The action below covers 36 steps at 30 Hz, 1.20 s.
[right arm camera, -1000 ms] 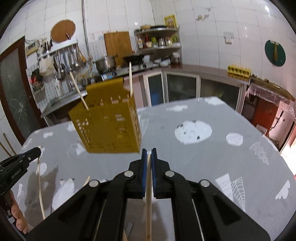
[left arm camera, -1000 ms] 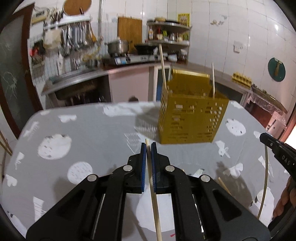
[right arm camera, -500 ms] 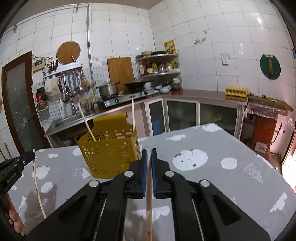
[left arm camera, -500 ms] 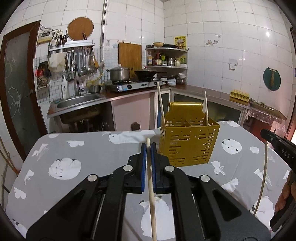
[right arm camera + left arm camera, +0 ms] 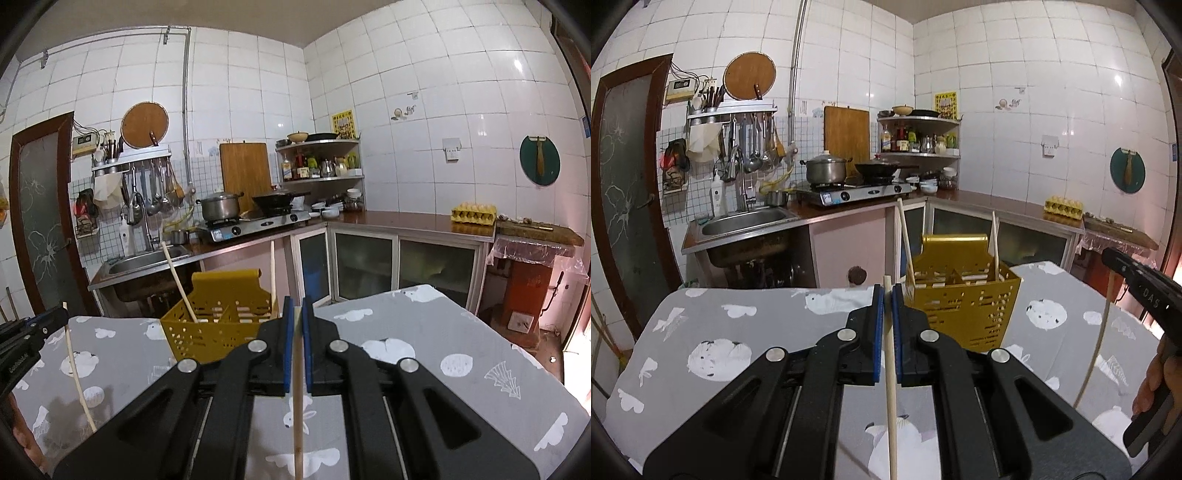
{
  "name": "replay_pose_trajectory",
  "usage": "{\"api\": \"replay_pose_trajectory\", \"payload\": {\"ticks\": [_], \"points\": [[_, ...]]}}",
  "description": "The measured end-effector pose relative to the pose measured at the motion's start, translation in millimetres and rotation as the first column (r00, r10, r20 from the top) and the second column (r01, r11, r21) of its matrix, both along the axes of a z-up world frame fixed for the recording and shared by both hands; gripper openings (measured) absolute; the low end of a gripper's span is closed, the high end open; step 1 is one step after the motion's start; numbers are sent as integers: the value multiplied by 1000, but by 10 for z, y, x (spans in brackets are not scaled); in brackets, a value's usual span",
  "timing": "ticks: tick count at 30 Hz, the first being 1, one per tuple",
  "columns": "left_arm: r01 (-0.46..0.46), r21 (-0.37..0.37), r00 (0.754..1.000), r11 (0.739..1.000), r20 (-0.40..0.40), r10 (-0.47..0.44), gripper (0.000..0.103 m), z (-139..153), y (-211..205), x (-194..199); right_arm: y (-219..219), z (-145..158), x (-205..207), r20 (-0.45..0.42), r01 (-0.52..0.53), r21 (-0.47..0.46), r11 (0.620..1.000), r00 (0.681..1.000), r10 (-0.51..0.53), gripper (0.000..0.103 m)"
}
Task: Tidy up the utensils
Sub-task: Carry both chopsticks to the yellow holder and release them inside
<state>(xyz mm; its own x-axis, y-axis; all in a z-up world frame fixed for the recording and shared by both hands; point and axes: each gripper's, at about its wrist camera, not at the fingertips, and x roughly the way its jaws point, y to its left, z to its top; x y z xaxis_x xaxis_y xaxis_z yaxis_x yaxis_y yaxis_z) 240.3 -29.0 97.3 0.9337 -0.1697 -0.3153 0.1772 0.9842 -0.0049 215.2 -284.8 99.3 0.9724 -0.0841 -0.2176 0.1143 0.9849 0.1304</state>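
Note:
A yellow perforated utensil holder (image 5: 964,295) stands on the grey patterned table (image 5: 746,332); it also shows in the right wrist view (image 5: 218,325). Two chopsticks (image 5: 905,240) stick up out of it. My left gripper (image 5: 887,291) is shut on a pale wooden chopstick (image 5: 891,398), held high above the table, left of and nearer than the holder. My right gripper (image 5: 297,306) is shut on another chopstick (image 5: 297,413), right of the holder. Each gripper shows at the other view's edge, with its chopstick hanging down.
Behind the table are a sink (image 5: 746,221), a stove with a pot (image 5: 827,171) and a pan, and glass-door cabinets (image 5: 399,266). A corner shelf (image 5: 321,162) holds bottles. An egg tray (image 5: 472,214) sits on the counter.
Both grippers have risen well above the table with their chopsticks still clamped. The views have tilted up toward the kitchen wall, and the holder now sits lower and smaller in both.

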Motion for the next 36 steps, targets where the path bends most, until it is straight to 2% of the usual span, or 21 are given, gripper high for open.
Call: {"api": "replay_pose_trajectory", "payload": {"ticks": [7,11,18,22,26,29,32,36], "points": [[14,-33,999,999,43,-12,4,285,-28,143,29,237,107,49,-12,-6,1000,999,12,5],[32,-56,996,998,90,-27,4,572,-103,277,34,547,222,98,-24,-7,1000,995,25,5],[79,-94,982,992,176,-61,3,1237,-265,592,157,1179,486,188,-49,-41,998,981,56,5],[93,-106,976,990,206,-69,3,1486,-334,765,234,1427,666,216,-55,-55,997,974,65,5],[89,-114,974,989,218,-63,3,1499,-407,939,269,1455,933,186,-70,-39,997,980,76,5],[89,-118,972,989,226,-61,3,1399,-465,1118,272,1333,1118,158,-59,-54,997,985,67,5],[76,-111,981,991,185,-54,3,1239,-531,1360,234,1181,1308,111,-69,-37,997,991,72,5],[75,-113,989,991,136,-59,4,1027,-434,1444,237,930,1518,34,-81,-61,995,996,83,5]]}}
